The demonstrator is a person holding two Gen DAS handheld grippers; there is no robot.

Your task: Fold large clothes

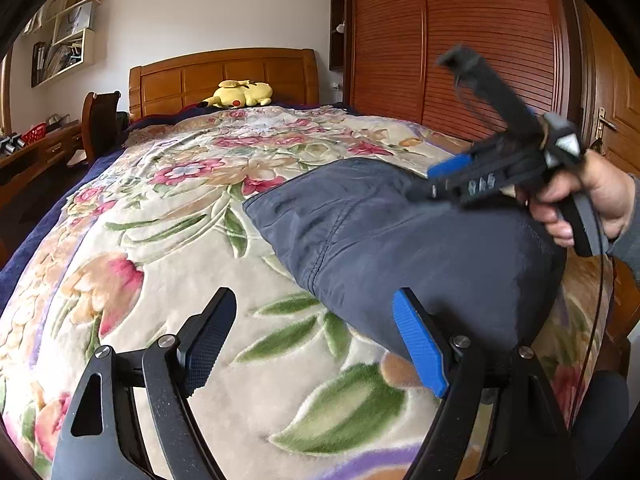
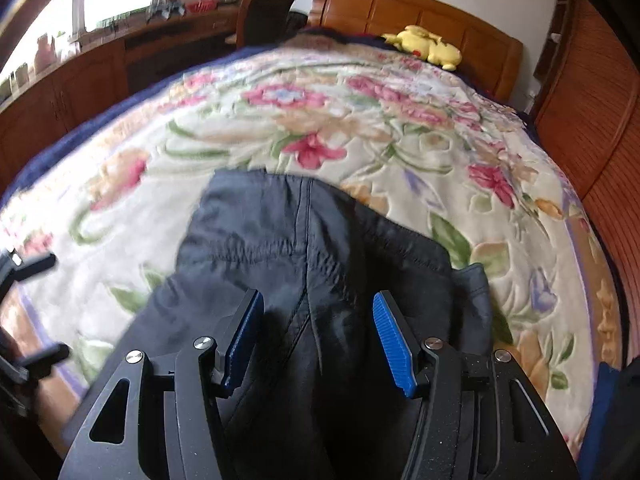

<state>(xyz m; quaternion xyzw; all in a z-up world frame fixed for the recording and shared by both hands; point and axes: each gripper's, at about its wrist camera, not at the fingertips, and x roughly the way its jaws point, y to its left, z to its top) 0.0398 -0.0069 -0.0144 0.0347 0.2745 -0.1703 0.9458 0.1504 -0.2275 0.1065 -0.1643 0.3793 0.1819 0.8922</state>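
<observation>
Left tongs: my left tongs (image 1: 312,340) are hanging wide apart over the blanket, with nothing between the blue pads.
Left pads: the right-side pad (image 1: 420,344) is sitting just in front of the near edge of the dark clothes; I cannot tell if it is touching.
Right tongs: my right tongs (image 2: 318,340) are standing apart too, not pinching anything. The cloth is lying under the gap, and the pads are not pressing it.
Right tongs seen from my left camera: they are showing blurry at 3 o'clock (image 1: 430,182), above the clothes, with my hand (image 1: 588,196) gripping the handle.
Dark clothes: the navy clothes (image 1: 404,240) are lying folded in a thick pile on the bed. In my left camera they are filling the 3 o'clock side. In my right camera they are running from the middle down to 6 o'clock (image 2: 304,256), with a seam going down the middle.
Blanket: the flowery blanket (image 1: 168,216) is covering the bed under the clothes.
Yellow toy: a yellow plush toy (image 1: 240,94) is resting at 12 o'clock by the wooden headboard (image 1: 224,72), well apart from the clothes.
Wardrobe: a brown wardrobe (image 1: 440,40) is standing at 1 o'clock.
</observation>
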